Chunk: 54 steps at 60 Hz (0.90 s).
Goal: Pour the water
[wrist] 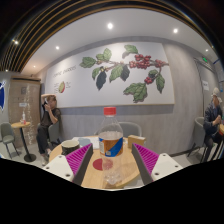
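1. Standing between the fingers of the claw [111, 160] is a clear water bottle [111, 135] with a red cap and label
2. Claw spread open, with a magenta pad [79, 157] flanking the bottle on either side
3. Bottle rests on a wooden board [108, 172]
4. Beyond it, a leaf-and-berry mural [122, 70]; a seated person [49, 113] off to one side
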Available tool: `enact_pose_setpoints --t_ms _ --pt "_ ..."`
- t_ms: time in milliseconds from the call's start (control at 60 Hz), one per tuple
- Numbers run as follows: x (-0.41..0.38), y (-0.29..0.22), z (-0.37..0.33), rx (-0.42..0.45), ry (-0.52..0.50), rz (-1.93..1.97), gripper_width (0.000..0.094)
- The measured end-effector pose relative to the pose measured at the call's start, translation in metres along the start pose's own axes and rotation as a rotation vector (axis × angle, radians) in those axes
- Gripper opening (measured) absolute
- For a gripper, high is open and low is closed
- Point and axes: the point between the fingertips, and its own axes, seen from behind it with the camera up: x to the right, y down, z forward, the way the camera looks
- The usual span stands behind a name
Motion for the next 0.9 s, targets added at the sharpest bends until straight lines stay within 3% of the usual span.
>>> enact_pose_setpoints --t_ms 233,267,300,317,400,483,683,900 --pt "-0.008 0.003 0.068 -0.007 0.028 0.024 0.0825" --pt "-0.007 0.004 0.074 -0.008 0.038 0.036 0.0773" --pt "-0.005 0.004 0.078 -0.004 0.053 0.035 0.0550" --pt "0.007 -0.004 0.069 -0.013 0.052 0.030 0.0509" --pt "0.007 -0.003 0.072 0.039 0.104 0.009 0.0440" --pt "0.003 -0.002 0.078 0.068 0.092 -0.017 0.0346" --pt "0.001 -0.004 0.082 0.053 0.108 -0.164 0.0319" --pt "-0.018 -0.051 0.116 0.041 0.246 -0.974 0.0317"
